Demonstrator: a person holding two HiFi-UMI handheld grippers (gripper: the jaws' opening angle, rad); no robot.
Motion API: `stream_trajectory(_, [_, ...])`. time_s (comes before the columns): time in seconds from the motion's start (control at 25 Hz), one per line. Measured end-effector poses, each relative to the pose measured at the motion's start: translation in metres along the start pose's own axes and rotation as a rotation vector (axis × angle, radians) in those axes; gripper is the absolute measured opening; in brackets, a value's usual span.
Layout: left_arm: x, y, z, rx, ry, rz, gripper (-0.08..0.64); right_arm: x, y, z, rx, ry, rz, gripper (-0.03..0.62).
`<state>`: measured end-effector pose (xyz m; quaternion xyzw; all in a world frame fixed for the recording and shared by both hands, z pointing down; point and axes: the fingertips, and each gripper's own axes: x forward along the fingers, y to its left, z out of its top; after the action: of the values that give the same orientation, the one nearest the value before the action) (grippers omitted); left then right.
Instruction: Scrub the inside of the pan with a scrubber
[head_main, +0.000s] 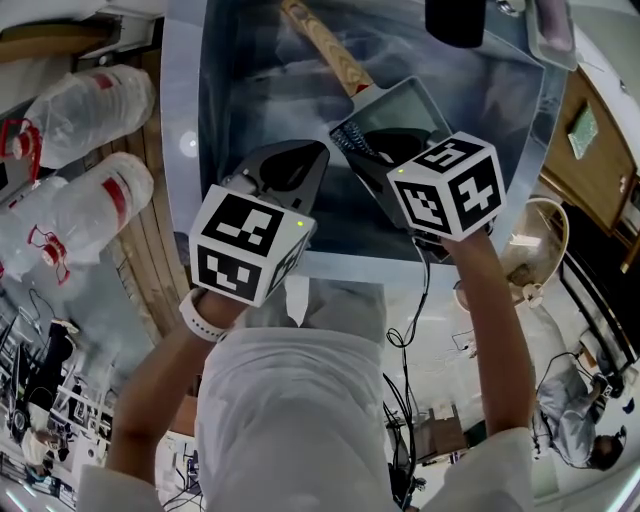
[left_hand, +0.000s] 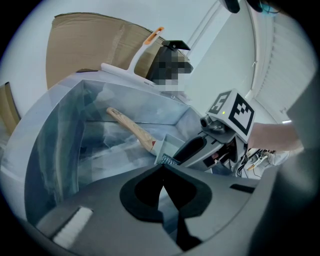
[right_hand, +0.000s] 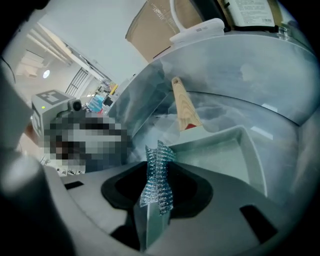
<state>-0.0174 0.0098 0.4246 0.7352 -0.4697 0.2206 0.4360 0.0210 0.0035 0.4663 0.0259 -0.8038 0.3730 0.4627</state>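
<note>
A rectangular grey pan (head_main: 400, 108) with a wooden handle (head_main: 325, 45) lies in the steel sink (head_main: 220, 110). My right gripper (head_main: 362, 142) is shut on a silvery mesh scrubber (right_hand: 158, 180), whose tip hangs at the pan's near corner (right_hand: 225, 155), just over the rim. The left gripper view shows the same scrubber (left_hand: 169, 160) beside the pan (left_hand: 169, 145). My left gripper (head_main: 316, 165) hovers over the sink to the left of the pan, touching nothing. In its own view the left gripper (left_hand: 162, 172) has its jaws together with nothing between them.
Two clear plastic bottles (head_main: 90, 110) lie left of the sink. At the sink's far edge stand a dark cup (head_main: 455, 20) and a pale tray (head_main: 552, 30). A white tool with an orange tip (left_hand: 137, 67) rests on the far rim, cardboard (left_hand: 85, 45) behind it.
</note>
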Motion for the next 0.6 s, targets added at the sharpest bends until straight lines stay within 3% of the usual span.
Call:
stream_trajectory(0.12, [0.000,-0.001,0.001,0.004,-0.002,-0.004,0.005,-0.012,-0.001,0.004,-0.010,-0.022,-0.020,0.123])
stream_trajectory(0.6, [0.002,-0.011,0.005,0.014,-0.007,-0.015,0.005,-0.058,-0.065,0.010,-0.012,-0.092,-0.322,0.126])
